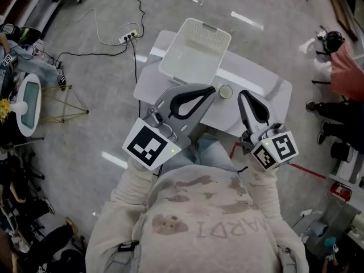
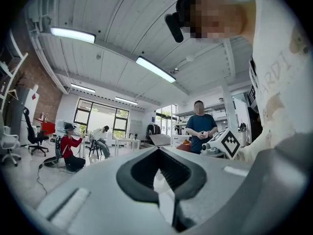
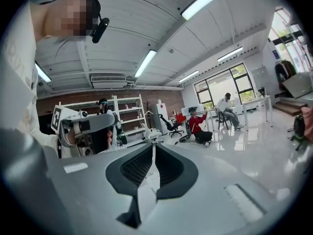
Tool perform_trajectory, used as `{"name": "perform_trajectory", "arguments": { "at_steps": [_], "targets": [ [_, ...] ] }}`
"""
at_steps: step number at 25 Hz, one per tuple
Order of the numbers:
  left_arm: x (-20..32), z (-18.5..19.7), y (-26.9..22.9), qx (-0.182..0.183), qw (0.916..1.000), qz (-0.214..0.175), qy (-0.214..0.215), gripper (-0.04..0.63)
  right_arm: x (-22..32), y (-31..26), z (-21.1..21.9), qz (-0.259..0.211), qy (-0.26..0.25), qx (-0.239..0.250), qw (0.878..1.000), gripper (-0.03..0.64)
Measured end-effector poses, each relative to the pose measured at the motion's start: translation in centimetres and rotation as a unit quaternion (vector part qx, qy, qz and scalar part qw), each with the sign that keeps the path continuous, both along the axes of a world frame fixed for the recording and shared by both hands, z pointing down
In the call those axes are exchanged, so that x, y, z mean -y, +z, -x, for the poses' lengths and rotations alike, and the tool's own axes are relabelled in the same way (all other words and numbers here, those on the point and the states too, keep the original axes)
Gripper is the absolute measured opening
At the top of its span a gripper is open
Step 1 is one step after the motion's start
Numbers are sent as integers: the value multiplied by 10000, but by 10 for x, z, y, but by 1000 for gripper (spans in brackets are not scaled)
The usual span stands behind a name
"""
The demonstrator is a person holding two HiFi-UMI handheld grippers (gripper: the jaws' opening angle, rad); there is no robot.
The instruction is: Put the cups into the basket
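Note:
A white plastic basket [image 1: 195,50] stands empty at the far side of a small white table [image 1: 267,78]. One pale cup [image 1: 226,91] sits upright on the table just in front of the basket. My left gripper [image 1: 211,90] is held over the table's near edge, its tip just left of the cup, jaws shut on nothing. My right gripper [image 1: 242,95] is right of the cup, also shut and empty. Both gripper views look out into the room, so they show neither cup nor basket. In them the left gripper [image 2: 159,150] and right gripper [image 3: 153,145] have closed tips.
The table stands on a grey floor with a power strip [image 1: 127,37] and cables to the left. A person's legs [image 1: 327,110] are at the right. Red tape [image 1: 307,170] marks the floor. People sit and stand far off in the room.

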State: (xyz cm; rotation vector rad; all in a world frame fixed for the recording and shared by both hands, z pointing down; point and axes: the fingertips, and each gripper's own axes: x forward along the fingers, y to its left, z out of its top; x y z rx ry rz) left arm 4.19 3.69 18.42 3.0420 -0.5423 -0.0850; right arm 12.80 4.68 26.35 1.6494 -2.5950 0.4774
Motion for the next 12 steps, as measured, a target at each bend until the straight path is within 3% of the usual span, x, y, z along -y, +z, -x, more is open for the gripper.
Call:
{"name": "perform_trajectory", "arguments": {
  "at_steps": [6,12],
  "targets": [
    [42,-20,15,60,9991,-27,-415,0,54,76,-35,821,-239,-333,9958,49],
    [66,-43,43,177,9980,56,-609,2,89,172,-56,1628,-449,-560,9840,54]
  ]
}}
